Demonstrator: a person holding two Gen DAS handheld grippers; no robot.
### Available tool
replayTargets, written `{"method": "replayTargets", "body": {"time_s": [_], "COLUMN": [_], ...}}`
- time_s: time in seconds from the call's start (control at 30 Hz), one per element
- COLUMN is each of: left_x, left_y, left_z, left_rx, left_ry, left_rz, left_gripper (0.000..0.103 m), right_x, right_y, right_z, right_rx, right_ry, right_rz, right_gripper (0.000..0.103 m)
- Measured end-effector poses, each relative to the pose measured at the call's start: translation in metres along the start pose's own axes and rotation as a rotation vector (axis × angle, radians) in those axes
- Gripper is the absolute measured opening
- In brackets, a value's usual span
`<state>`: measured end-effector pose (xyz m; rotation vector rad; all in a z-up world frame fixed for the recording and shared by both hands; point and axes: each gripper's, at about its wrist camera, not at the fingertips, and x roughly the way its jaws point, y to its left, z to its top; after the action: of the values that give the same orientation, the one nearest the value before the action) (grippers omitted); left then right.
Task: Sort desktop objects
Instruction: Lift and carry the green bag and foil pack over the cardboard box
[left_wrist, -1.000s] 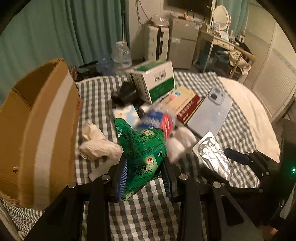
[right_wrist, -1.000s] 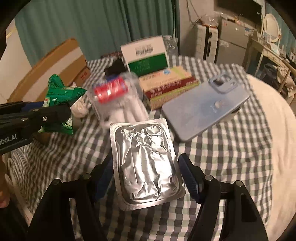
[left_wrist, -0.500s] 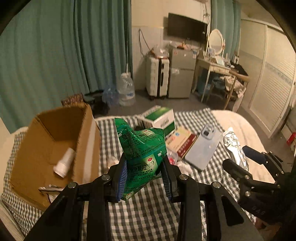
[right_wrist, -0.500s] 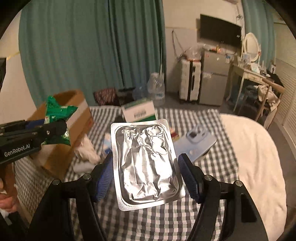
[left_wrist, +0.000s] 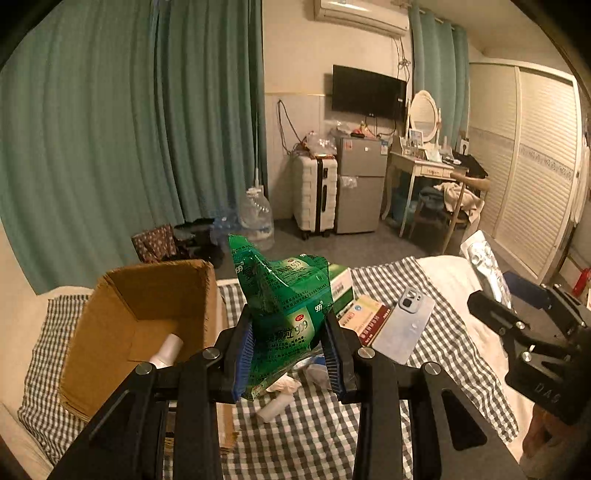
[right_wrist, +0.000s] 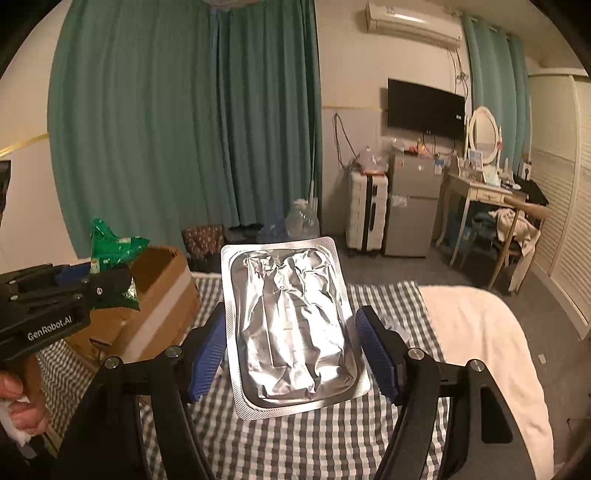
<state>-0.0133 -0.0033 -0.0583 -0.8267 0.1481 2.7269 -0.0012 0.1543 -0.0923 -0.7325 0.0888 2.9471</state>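
The left tool (left_wrist: 288, 354) grips a green sachet (left_wrist: 286, 299) beside the open cardboard box (left_wrist: 147, 295). The right tool (right_wrist: 291, 354) clamps a foil blister pack (right_wrist: 291, 325), which hides the checkered bed (right_wrist: 314, 443) beneath.

The left gripper (left_wrist: 288, 354) pinches a crumpled green sachet (left_wrist: 284, 306) between its blue-padded fingers (left_wrist: 243, 354), above a checked cloth (left_wrist: 317, 435). To the left stands an open cardboard box (left_wrist: 147, 317) with a white bottle (left_wrist: 168, 349) inside. Behind the sachet lie a green-and-white box (left_wrist: 341, 286), a red-edged flat box (left_wrist: 364, 319) and a phone (left_wrist: 404, 328) face down. White tissue (left_wrist: 284, 386) lies under the sachet. At right, the right gripper (left_wrist: 506, 291) holds a foil pack (left_wrist: 484, 262).
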Motion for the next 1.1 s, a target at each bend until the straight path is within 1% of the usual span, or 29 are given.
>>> {"method": "replayTargets", "body": {"time_s": [0.13,0.2,0.4,0.47,0.53,0.73,0.9,1.0,1.1], "left_x": [-0.006,-0.009,-0.016,-0.017,-0.017,-0.022,-0.024,-0.020,-0.017], "left_y": [0.013,0.022,0.044,0.054,0.063,0.087,0.116,0.132,0.140], "left_z": [0.002,0.004,0.007,0.008,0.008,0.006,0.003,0.001,-0.003], "left_rx": [-0.013,-0.018,-0.018,-0.026,-0.038,-0.052,-0.091,-0.131,-0.134], "left_ry": [-0.012,-0.019,-0.039,-0.043,-0.043,-0.055,-0.058,-0.047,-0.044], "left_rz": [0.009,0.011,0.065,0.081,0.084,0.132,0.171,0.174,0.185], "left_gripper": [0.035,0.035,0.035,0.035,0.035,0.035,0.035,0.035,0.035], "right_x": [-0.006,-0.008,-0.011,-0.013,-0.013,-0.011,-0.004,0.001,0.010], "right_y": [0.006,0.009,0.018,0.023,0.031,0.060,0.091,0.107,0.120], "right_z": [0.008,0.013,0.027,0.032,0.036,0.044,0.047,0.048,0.052], "right_rx": [-0.011,-0.003,0.009,0.006,-0.002,-0.025,-0.057,-0.071,-0.097], "right_ry": [-0.031,-0.047,-0.051,-0.065,-0.074,-0.083,-0.083,-0.083,-0.079], "right_rz": [-0.016,-0.010,0.034,0.037,0.045,0.097,0.139,0.164,0.179], "right_gripper": [0.068,0.069,0.069,0.069,0.069,0.069,0.069,0.069,0.069]}}
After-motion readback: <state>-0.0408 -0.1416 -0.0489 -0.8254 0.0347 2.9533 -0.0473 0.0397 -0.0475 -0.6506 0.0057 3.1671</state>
